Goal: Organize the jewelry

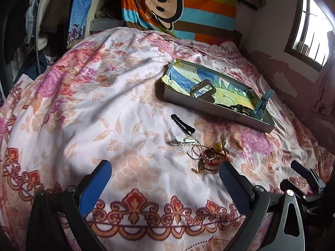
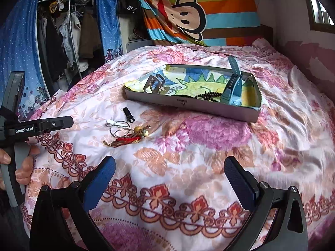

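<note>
Left gripper and right gripper are held above the floral bedspread, fingers spread wide, nothing grasped. Just beyond the left gripper, a jewelry cluster is seen loose on the cloth: metal rings, red cord, a yellow bead. A black hair clip lies beside it. Farther off, a shallow box holds a watch, dark beads and a blue strap.
</note>
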Demonstrator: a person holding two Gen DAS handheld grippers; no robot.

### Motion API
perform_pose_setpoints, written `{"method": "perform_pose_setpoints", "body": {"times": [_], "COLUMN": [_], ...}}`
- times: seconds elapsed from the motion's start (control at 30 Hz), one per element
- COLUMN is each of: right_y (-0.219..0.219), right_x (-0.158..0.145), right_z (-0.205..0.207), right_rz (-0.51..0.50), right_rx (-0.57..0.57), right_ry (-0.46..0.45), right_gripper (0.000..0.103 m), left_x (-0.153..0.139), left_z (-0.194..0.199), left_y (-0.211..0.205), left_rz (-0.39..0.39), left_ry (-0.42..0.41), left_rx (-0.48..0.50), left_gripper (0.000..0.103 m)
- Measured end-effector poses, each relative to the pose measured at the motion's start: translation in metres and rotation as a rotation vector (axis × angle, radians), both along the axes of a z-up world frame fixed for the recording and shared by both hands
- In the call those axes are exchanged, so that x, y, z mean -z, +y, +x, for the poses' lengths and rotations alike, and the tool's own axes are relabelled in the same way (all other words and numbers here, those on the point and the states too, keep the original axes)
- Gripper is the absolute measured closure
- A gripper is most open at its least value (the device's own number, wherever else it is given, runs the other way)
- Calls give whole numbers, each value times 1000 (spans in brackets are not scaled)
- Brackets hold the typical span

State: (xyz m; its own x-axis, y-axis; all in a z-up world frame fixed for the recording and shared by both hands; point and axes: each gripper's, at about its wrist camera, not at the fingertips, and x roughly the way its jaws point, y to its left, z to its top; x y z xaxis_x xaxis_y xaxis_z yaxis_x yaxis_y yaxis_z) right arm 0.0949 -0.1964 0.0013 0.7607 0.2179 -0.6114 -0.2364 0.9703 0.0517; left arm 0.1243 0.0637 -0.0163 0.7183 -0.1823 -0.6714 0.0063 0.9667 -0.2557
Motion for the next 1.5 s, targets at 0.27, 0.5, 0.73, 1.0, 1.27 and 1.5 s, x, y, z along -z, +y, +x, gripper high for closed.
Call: {"method": "perform_pose_setpoints", "body": {"times": [0.27, 0.5, 0.73, 1.0, 1.27, 1.5], "right_y": [7, 17, 32, 39, 59, 69], "right_x": [8, 19, 28, 35, 48, 59], "right_z": [36, 63, 83, 104, 123, 124], "right_rz": [9, 28, 38, 103, 96, 75], "right_rx": [-82, -135, -214, -243, -268, -291], "right_ry": [61, 99, 133, 162, 205, 247], "right_gripper": [1, 2, 25, 49, 60, 69], "left_x": [4, 17, 30, 43, 55, 59], "left_z": [32, 55, 72, 86, 105, 111], "left_y": [3, -1, -7, 2, 6, 1], "left_rz": [-55, -137, -216, -290, -353, -365], "left_ry": [27, 89, 151, 201, 238, 257], "left_rx": [41, 122, 194, 168, 145, 163], "left_gripper": [4, 36, 61, 63, 81, 88]}}
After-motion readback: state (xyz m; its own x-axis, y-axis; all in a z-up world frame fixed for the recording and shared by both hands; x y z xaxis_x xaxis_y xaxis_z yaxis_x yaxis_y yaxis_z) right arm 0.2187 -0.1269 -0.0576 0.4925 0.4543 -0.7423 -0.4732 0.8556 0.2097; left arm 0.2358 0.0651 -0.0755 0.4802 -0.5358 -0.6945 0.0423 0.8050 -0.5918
